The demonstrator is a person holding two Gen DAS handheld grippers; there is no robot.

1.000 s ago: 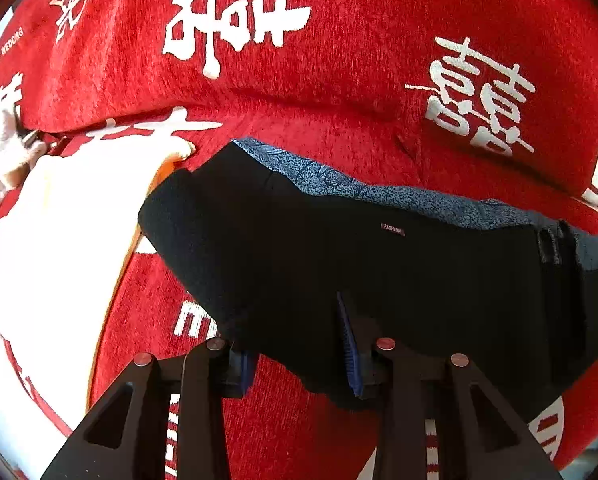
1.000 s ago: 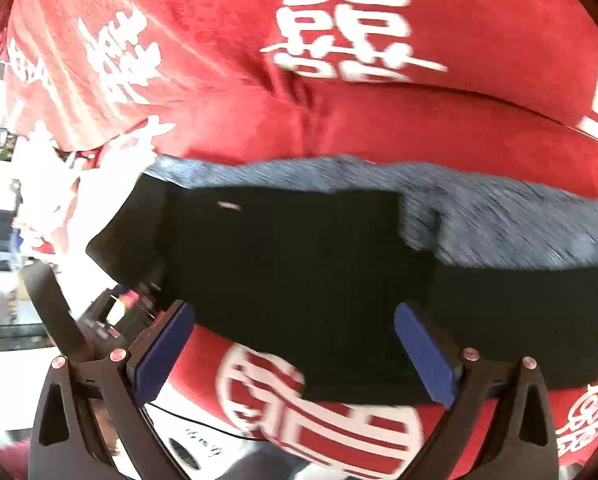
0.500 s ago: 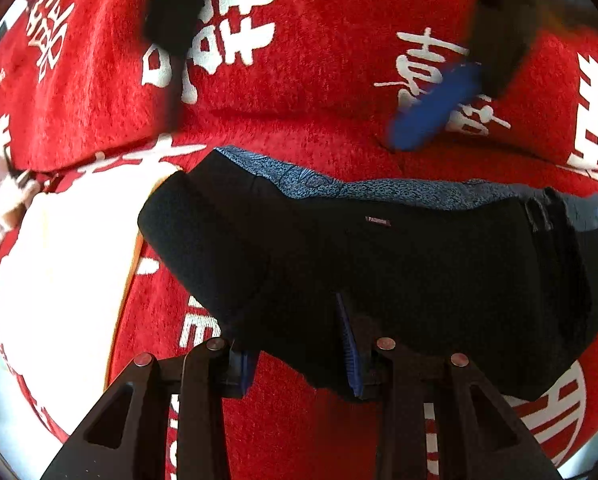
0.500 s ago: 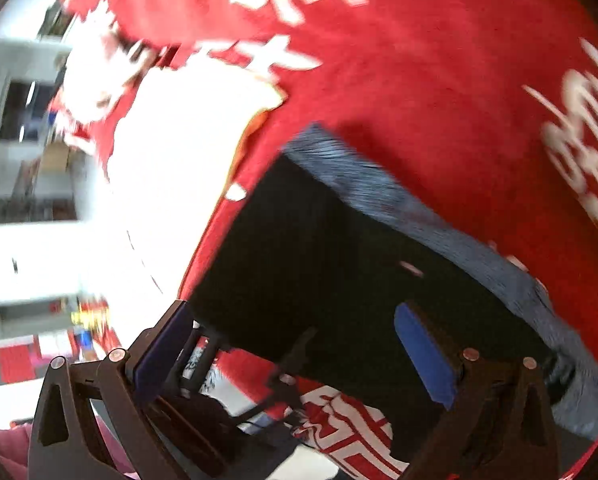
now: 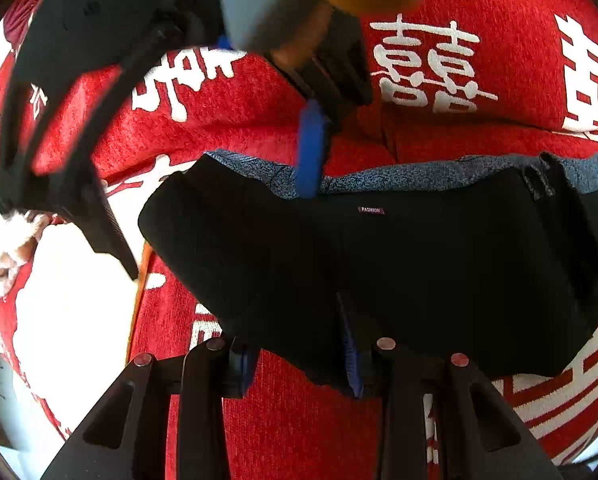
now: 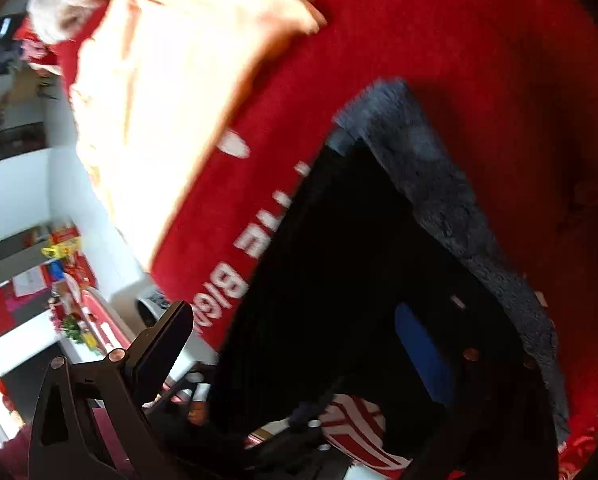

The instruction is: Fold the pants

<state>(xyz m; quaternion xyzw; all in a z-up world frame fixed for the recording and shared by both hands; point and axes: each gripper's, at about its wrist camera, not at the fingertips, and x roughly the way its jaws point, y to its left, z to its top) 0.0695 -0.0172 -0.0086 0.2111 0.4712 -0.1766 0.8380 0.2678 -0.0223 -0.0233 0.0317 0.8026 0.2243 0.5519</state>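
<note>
Black pants (image 5: 399,264) with a grey-blue patterned lining along the far edge lie folded on a red cloth with white characters (image 5: 439,68). My left gripper (image 5: 299,364) is shut on the near edge of the pants. My right gripper (image 5: 203,184) hovers open above the pants' far left end, one blue pad (image 5: 311,152) over the lining. In the right wrist view the pants (image 6: 339,280) lie under the open right gripper (image 6: 295,344), seen at a steep tilt and blurred.
A cream-white cloth (image 5: 59,312) lies left of the pants on the red cover; it also shows in the right wrist view (image 6: 171,92). A room with shelves and red decorations (image 6: 59,300) is beyond the cover's edge.
My right gripper has swung from the pants' near side up and over to their far left end, staying open. My left gripper has kept its hold without moving.
</note>
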